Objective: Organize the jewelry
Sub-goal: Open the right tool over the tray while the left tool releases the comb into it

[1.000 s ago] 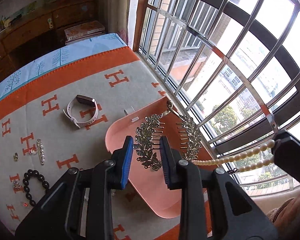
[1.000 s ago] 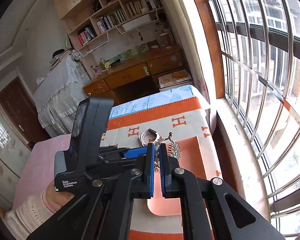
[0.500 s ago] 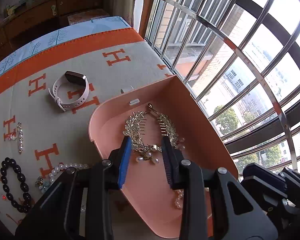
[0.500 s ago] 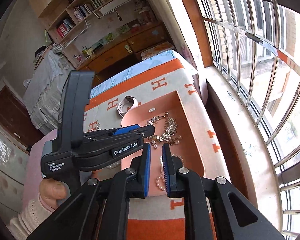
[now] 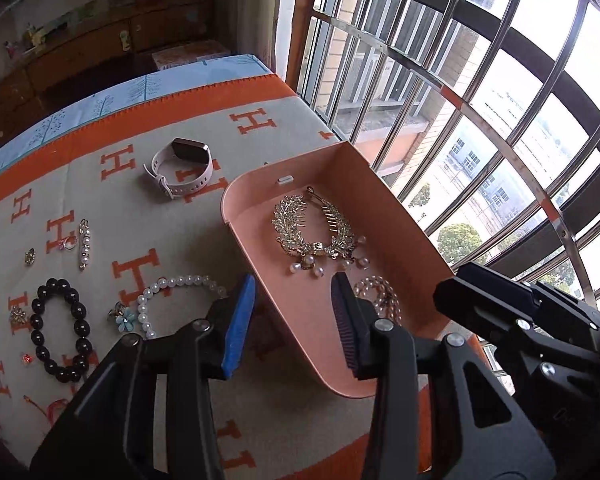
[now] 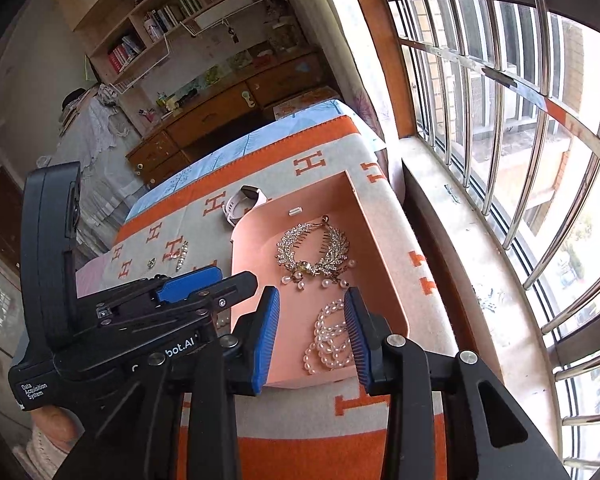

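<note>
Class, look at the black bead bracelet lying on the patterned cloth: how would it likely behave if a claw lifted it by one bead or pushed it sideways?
The black bead bracelet would probably sag, since it is a loop of separate round beads. The glossy beads might slip between the pads. Pushed, it would likely deform or drag across the patterned cloth rather than roll away.

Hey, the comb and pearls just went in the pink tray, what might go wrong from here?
1. The pearl necklace lies between the opening right tongs; pulling back could snag it.
2. The pink tray sits by the blanket's window-side edge; a nudge might tip it off.
3. The left tongs straddle the tray's wall and could bump it.
</note>
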`<act>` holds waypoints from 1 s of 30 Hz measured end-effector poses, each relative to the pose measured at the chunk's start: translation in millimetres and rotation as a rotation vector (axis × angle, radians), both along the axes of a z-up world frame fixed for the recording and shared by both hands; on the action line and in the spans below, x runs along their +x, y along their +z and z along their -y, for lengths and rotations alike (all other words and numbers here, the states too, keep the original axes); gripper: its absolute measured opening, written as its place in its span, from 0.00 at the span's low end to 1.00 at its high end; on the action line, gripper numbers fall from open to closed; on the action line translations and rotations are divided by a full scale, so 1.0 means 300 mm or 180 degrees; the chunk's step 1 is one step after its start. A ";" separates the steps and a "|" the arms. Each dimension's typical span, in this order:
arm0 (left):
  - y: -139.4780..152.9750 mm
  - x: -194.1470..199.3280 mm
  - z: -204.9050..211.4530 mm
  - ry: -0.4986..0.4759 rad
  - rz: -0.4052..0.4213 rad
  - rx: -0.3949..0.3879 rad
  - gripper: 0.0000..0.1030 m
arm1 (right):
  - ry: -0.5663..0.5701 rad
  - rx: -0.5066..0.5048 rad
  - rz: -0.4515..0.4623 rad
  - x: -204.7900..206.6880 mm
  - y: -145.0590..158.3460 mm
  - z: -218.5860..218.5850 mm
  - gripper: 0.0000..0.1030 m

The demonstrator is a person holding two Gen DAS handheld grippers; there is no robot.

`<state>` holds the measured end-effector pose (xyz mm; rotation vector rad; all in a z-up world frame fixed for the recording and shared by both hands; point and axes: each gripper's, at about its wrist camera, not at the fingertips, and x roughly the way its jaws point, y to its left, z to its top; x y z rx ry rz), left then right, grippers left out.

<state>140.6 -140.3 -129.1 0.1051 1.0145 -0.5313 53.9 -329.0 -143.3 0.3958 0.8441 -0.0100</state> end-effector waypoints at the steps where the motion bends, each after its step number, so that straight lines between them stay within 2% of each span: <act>1: 0.004 -0.011 -0.014 0.0004 0.0005 -0.0010 0.36 | 0.0004 -0.0001 0.0004 0.007 0.024 0.001 0.33; 13: 0.055 -0.134 -0.244 0.0322 0.0049 0.0028 0.36 | 0.0218 -0.0039 -0.0003 -0.011 0.058 -0.115 0.33; 24: 0.253 -0.213 -0.540 0.0768 0.0362 -0.0006 0.36 | 0.0561 -0.0255 0.0136 -0.019 0.140 -0.315 0.33; 30: 0.264 -0.187 -0.670 0.1004 0.0383 0.0056 0.47 | 0.1066 -0.0280 0.0043 0.058 0.162 -0.459 0.33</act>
